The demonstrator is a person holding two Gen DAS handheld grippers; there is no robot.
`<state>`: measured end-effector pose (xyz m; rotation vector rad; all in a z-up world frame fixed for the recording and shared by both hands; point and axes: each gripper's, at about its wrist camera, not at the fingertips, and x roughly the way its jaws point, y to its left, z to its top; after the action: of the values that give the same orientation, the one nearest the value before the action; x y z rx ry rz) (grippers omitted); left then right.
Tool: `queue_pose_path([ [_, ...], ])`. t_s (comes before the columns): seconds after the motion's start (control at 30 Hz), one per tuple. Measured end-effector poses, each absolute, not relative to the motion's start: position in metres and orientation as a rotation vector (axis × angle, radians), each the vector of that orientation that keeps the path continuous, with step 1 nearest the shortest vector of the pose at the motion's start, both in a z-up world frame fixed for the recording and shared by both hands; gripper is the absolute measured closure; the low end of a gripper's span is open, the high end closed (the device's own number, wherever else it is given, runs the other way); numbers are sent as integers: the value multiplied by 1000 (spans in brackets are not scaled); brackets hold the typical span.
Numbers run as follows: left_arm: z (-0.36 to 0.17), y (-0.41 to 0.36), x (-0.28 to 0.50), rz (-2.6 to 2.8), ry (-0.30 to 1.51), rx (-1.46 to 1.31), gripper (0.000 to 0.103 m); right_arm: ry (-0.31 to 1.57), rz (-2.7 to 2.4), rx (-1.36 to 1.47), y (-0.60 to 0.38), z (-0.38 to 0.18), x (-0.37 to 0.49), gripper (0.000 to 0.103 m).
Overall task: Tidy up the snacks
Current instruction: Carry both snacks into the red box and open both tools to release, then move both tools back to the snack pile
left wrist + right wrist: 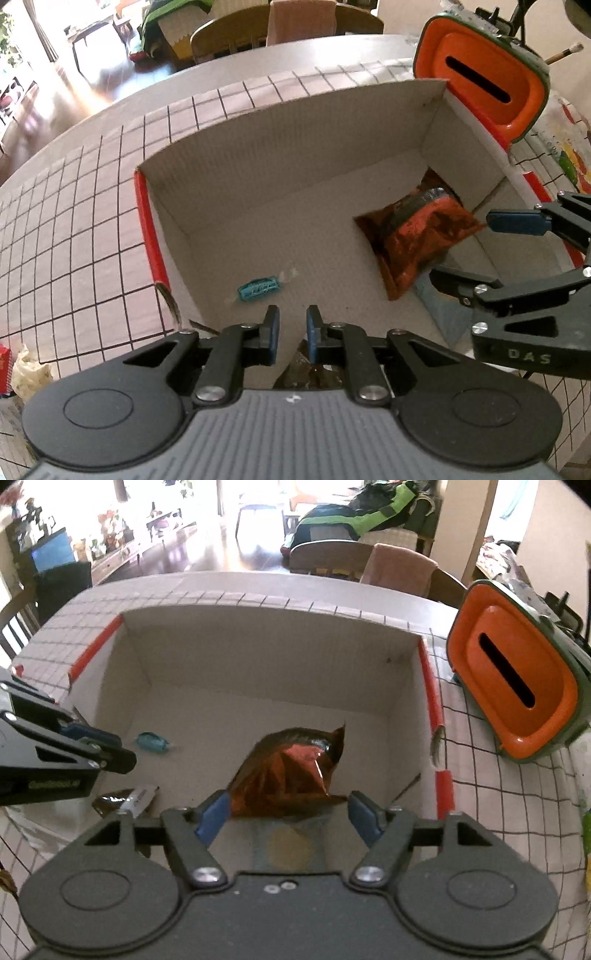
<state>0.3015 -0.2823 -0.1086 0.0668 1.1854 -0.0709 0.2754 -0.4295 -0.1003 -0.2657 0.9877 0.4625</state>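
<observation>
An open cardboard box (236,177) with red edges stands on the checked tablecloth; it also shows in the right wrist view (258,657). Inside lie a small blue wrapped candy (258,288) (151,741) and an orange foil snack bag (417,240) (291,771). My left gripper (291,334) is open a little and empty, just behind the candy, above the box's near wall. My right gripper (290,818) is open wide, its fingers apart on either side of the bag's near end. It shows at the right of the left wrist view (480,251).
An orange and green lidded container (484,85) (517,686) stands right of the box. A dark wrapper with a white label (127,799) lies at the box's near left. A pale wrapper (27,369) lies on the cloth at left. Chairs stand beyond the table.
</observation>
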Motion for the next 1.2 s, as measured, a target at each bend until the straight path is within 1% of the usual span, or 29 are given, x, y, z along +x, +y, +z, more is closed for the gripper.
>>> queue_pose_path([
  [0.07, -103, -280, 297, -72, 1166, 56, 78, 979, 469, -241, -434, -94, 272, 29],
  [0.13, -96, -277, 293, -80, 1145, 41, 74, 967, 471, -229, -437, -87, 268, 27],
  [0.23, -87, -274, 285, -83, 1114, 28, 70, 944, 476, -209, -439, -77, 263, 25],
  [0.3, -81, -269, 278, -86, 1093, 18, 63, 928, 472, -197, -440, -69, 257, 23],
  [0.37, -74, -266, 271, -87, 1062, 10, 51, 912, 469, -186, -440, -61, 254, 22],
  [0.43, -66, -263, 265, -89, 1030, 9, 48, 896, 468, -173, -437, -53, 250, 21],
  [0.5, -59, -260, 259, -89, 1006, 8, 48, 880, 476, -156, -435, -45, 244, 14],
  [0.57, -52, -255, 252, -92, 983, 0, 44, 859, 481, -142, -434, -38, 239, 11],
  [0.67, -43, -247, 243, -86, 947, -10, 39, 841, 483, -119, -430, -30, 231, 10],
  [0.73, -37, -241, 235, -87, 921, -18, 37, 835, 495, -96, -428, -26, 226, 9],
  [0.8, -32, -236, 228, -90, 898, -21, 34, 824, 504, -85, -424, -21, 220, 2],
  [1.0, -17, -214, 200, -91, 834, -34, 29, 783, 539, -67, -406, -9, 201, 0],
  [1.07, -15, -206, 191, -89, 816, -34, 24, 775, 548, -68, -399, -7, 196, 0],
  [1.2, -12, -185, 171, -89, 795, -46, 23, 778, 561, -58, -382, -6, 187, 0],
])
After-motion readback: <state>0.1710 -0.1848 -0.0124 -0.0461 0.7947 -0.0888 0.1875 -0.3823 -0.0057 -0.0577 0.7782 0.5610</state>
